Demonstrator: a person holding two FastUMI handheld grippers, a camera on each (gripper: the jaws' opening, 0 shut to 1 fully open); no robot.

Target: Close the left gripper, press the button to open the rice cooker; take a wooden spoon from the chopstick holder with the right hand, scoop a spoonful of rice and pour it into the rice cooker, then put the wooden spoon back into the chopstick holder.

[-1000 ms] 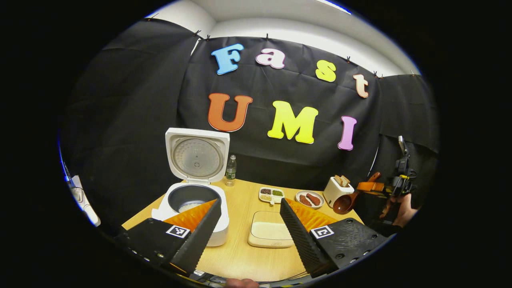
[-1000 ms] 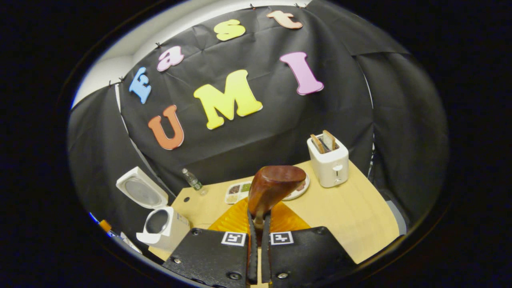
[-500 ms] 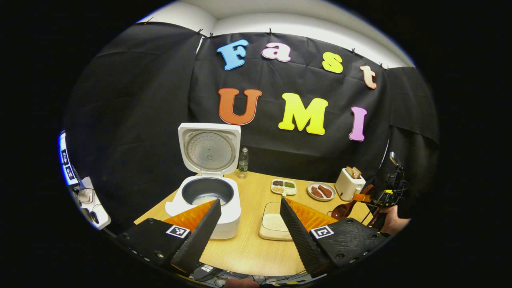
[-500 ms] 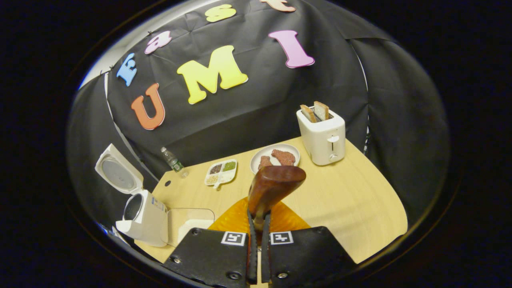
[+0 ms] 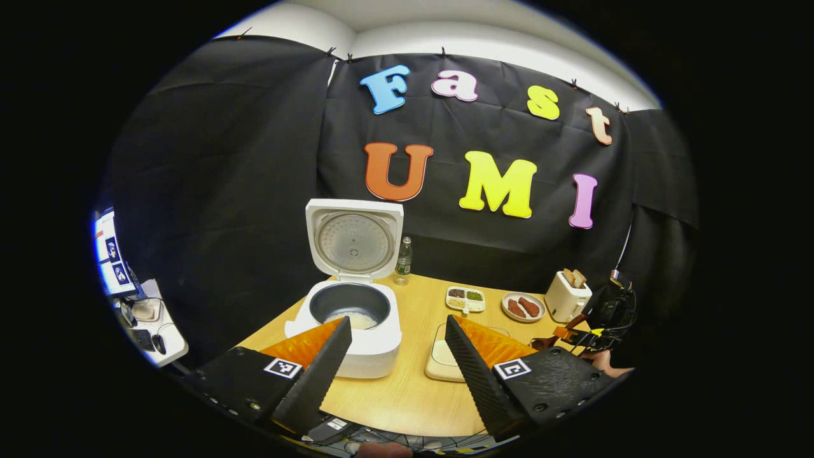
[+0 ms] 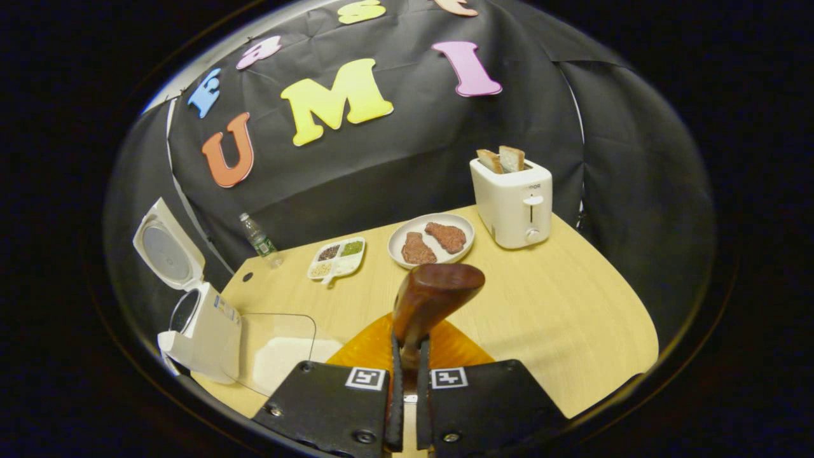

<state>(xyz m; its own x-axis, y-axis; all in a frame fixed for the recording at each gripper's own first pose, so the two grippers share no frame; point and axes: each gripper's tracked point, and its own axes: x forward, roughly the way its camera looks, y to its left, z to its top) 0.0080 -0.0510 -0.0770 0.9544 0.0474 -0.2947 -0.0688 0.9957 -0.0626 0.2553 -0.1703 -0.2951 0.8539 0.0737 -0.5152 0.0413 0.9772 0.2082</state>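
Right gripper (image 6: 407,356) is clamped on the handle of the wooden spoon (image 6: 432,299), both fingers pressing it, bowl raised above the table (image 6: 572,318). Left gripper (image 5: 397,356) stands with jaws wide apart, holding nothing, above the near table edge. Rice cooker (image 5: 350,324) sits at the table's left edge, lid upright, rice visible in the pot. The rice tray (image 6: 280,356) lies just beside it. Toaster (image 6: 512,200) and meat plate (image 6: 432,238) stand toward the far edge; bare tabletop lies between them and the spoon.
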